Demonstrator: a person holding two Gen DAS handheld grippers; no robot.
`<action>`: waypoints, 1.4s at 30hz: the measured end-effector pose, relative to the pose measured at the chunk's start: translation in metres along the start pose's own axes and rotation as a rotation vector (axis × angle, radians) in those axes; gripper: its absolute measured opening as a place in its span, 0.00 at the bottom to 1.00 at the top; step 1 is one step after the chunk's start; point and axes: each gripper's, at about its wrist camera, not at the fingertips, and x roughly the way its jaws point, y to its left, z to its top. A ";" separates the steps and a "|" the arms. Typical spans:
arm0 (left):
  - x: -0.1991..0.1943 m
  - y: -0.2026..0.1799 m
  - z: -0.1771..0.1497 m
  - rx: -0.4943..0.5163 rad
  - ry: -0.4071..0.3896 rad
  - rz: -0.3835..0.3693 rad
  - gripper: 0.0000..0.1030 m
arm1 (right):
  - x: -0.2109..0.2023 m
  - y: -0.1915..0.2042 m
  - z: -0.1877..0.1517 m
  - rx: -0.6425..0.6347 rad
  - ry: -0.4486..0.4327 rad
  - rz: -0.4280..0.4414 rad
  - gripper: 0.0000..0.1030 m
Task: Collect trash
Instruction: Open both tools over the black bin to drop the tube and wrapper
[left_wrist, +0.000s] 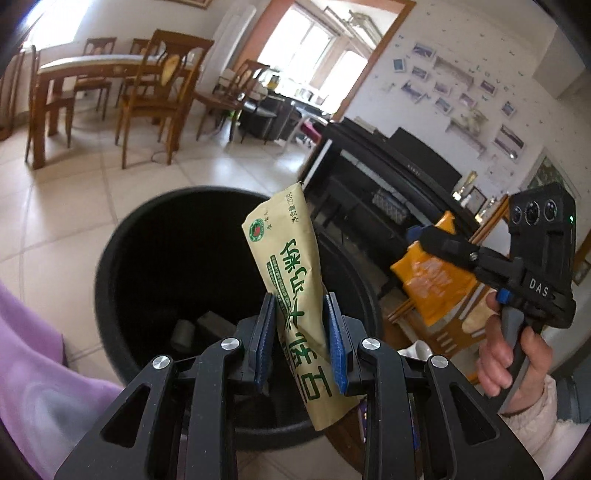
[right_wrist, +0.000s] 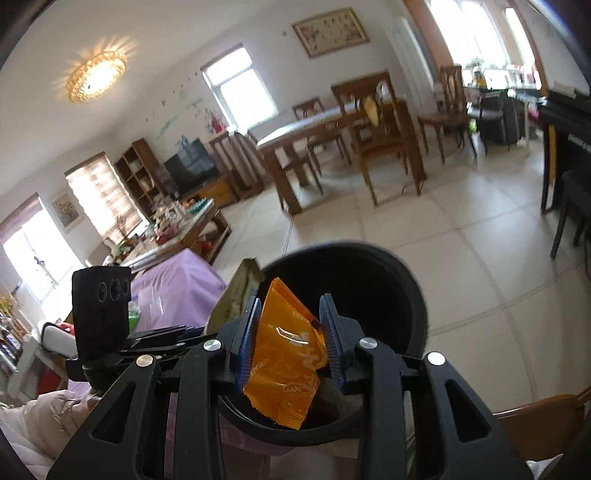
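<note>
The left hand-held gripper (left_wrist: 300, 332) clamps a tall beige paper sachet with green print (left_wrist: 291, 280) above the round black plastic bin's (left_wrist: 110, 258) near rim. Just right, the right hand-held gripper (right_wrist: 289, 332) grips a crinkled orange foil wrapper (right_wrist: 286, 354) over the bin. Open tiled floor (right_wrist: 461, 251) lies beyond.

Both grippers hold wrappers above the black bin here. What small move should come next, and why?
Probably open the left gripper: its beige green-printed packet already hangs over the round black trash bin. The right gripper, clamping the orange foil wrapper, looks similarly placed.
</note>
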 end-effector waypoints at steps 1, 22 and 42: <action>0.006 0.002 0.001 -0.007 0.005 0.005 0.26 | 0.003 -0.002 0.000 0.000 0.009 0.002 0.32; 0.007 0.022 0.001 -0.043 0.008 0.091 0.67 | 0.044 -0.012 -0.004 0.068 0.065 0.023 0.57; -0.215 0.085 -0.073 -0.090 -0.206 0.338 0.79 | 0.089 0.137 -0.024 -0.095 0.102 0.145 0.64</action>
